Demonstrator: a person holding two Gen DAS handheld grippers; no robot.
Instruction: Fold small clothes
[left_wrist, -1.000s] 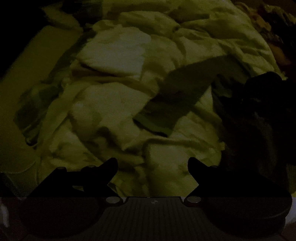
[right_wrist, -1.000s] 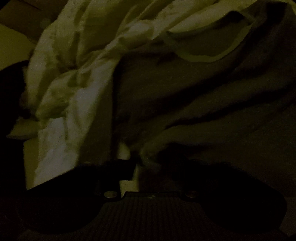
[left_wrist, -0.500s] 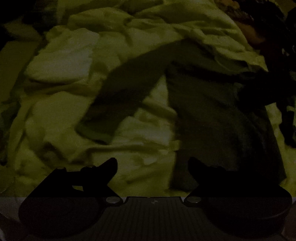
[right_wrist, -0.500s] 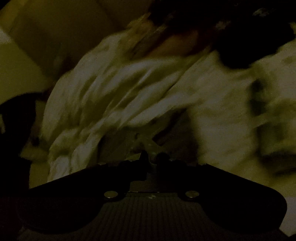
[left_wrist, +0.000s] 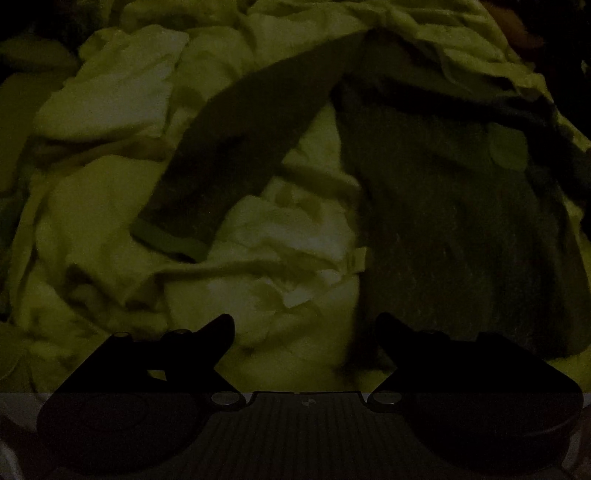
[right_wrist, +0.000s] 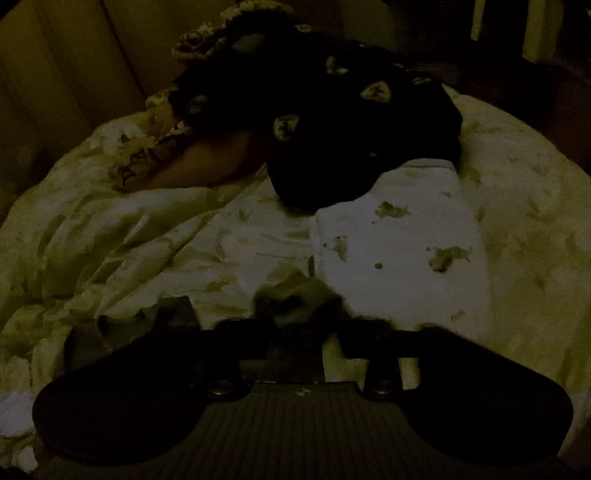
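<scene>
Now we are watching the right tongs (right_wrist: 301, 332) opening, and a dark scrap of cloth between them is slipping free. The dark long-sleeved top (left_wrist: 454, 221), bunched a second ago, is lying spread on the pale bedding (left_wrist: 103, 206), sleeve (left_wrist: 251, 136) angled out. Our left tongs (left_wrist: 304, 325) are hovering open and empty at its edge, so folding can probably begin.

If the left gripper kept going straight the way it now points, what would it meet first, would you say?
Probably the rumpled pale bedding between the open left gripper fingers, beside the dark long-sleeved garment; depth is unclear.
</scene>
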